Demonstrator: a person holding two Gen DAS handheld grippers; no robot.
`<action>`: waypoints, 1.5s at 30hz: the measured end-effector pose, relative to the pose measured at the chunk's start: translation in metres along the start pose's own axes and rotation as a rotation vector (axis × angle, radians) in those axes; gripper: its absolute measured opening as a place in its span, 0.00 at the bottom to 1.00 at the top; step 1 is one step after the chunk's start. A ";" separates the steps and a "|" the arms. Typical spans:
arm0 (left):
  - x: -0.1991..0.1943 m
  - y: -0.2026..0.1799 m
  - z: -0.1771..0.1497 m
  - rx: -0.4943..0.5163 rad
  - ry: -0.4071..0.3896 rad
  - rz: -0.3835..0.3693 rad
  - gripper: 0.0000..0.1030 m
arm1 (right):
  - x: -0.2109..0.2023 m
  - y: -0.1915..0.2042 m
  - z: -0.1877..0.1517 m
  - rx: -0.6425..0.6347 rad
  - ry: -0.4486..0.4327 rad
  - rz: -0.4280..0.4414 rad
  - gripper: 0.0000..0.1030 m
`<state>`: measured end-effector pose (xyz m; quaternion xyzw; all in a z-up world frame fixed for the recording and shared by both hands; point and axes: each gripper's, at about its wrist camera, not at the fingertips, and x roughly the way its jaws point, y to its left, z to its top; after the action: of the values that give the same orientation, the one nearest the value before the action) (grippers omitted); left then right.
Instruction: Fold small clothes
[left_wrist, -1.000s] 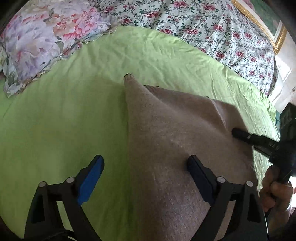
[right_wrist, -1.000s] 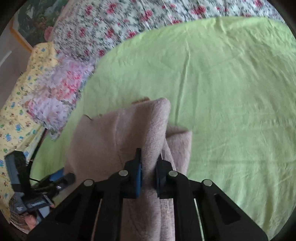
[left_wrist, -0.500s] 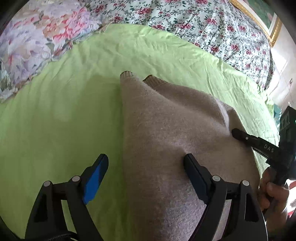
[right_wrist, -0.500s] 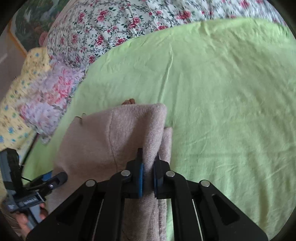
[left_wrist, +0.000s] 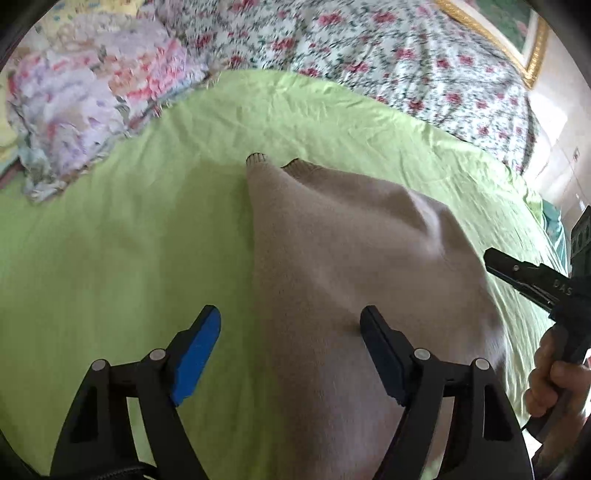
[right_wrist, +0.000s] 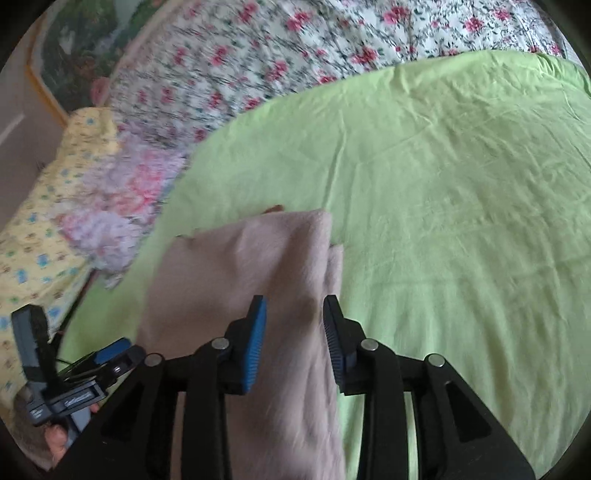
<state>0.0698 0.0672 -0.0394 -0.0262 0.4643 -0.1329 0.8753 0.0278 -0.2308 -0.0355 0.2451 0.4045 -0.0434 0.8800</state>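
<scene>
We see the left hand-held gripper (left_wrist: 290, 334) spread wide, low over the bed. Its right finger sits above the sweater (left_wrist: 343, 266); its left finger, blue-padded, is over bare green sheet (left_wrist: 122, 240). We cannot tell whether either finger touches the cloth.

The sweater, beige knit, lies folded on the sheet, running forward from this gripper, left edge straight, ribbed cuffs at the far end. Beyond the sheet: a flowered quilt (left_wrist: 388, 55); far left, a pastel pillow (left_wrist: 85, 96).

The right hand-held gripper (right_wrist: 293, 321) is spread too, jaws parted with the sweater's right fold (right_wrist: 258, 266) between and below them, nothing pinched. To its right, open sheet. At its lower left we see the other gripper, held in a hand (right_wrist: 55, 437).
</scene>
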 end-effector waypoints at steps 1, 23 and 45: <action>-0.007 -0.001 -0.005 0.010 -0.004 0.006 0.75 | -0.006 0.004 -0.005 -0.007 0.001 0.005 0.32; -0.022 -0.004 -0.082 0.067 0.073 0.088 0.79 | -0.027 0.024 -0.105 -0.163 0.168 -0.061 0.24; -0.088 -0.043 -0.160 0.192 -0.052 0.117 0.81 | -0.104 0.043 -0.153 -0.206 0.020 0.019 0.75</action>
<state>-0.1175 0.0612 -0.0520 0.0816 0.4272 -0.1248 0.8918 -0.1358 -0.1342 -0.0263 0.1578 0.4131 0.0091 0.8969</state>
